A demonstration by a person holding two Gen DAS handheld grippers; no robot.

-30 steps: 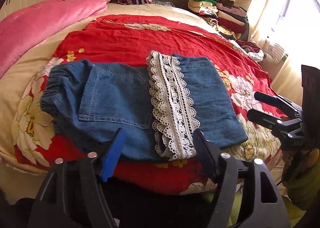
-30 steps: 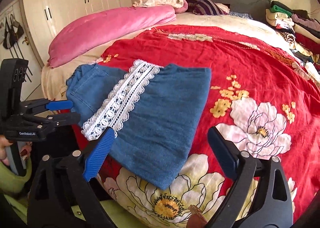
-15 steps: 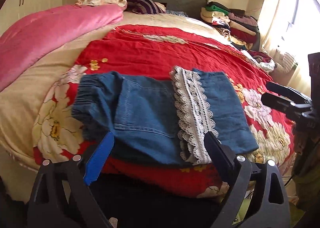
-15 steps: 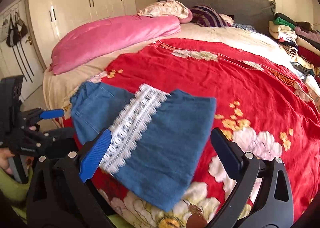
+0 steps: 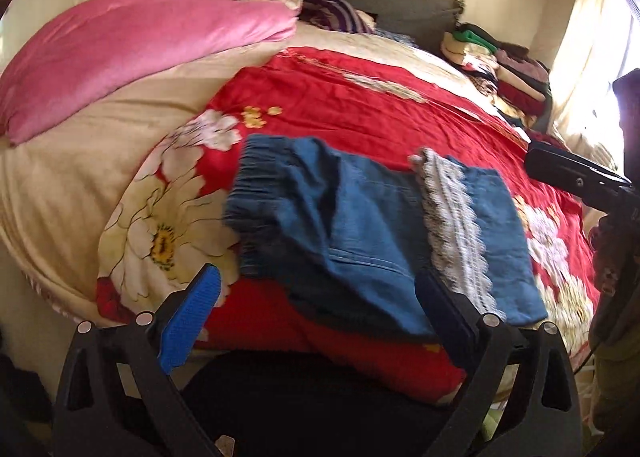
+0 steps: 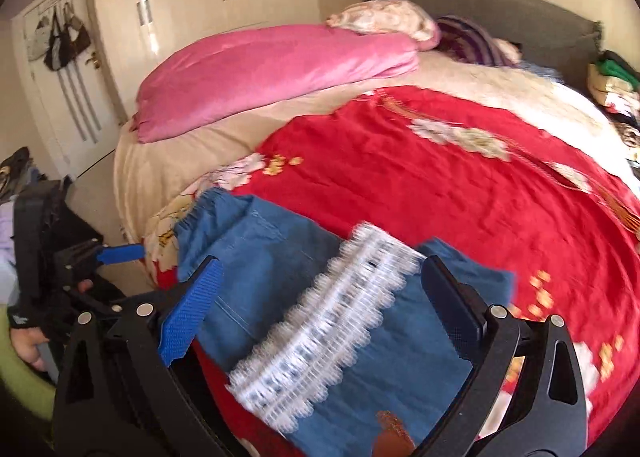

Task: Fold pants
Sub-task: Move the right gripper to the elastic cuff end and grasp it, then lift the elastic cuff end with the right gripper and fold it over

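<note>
The folded denim pants (image 5: 372,233) with a lace band (image 5: 456,233) lie on the red floral bedspread (image 5: 360,105) just ahead of the left gripper (image 5: 316,317), whose empty jaws are opening, and the right gripper (image 6: 320,321), spread wide, grasping nothing.

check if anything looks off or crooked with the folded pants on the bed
Nothing stands out. The folded denim pants lie flat on the red floral blanket, near its front edge, lace trim on top. Neither gripper holds them.
</note>
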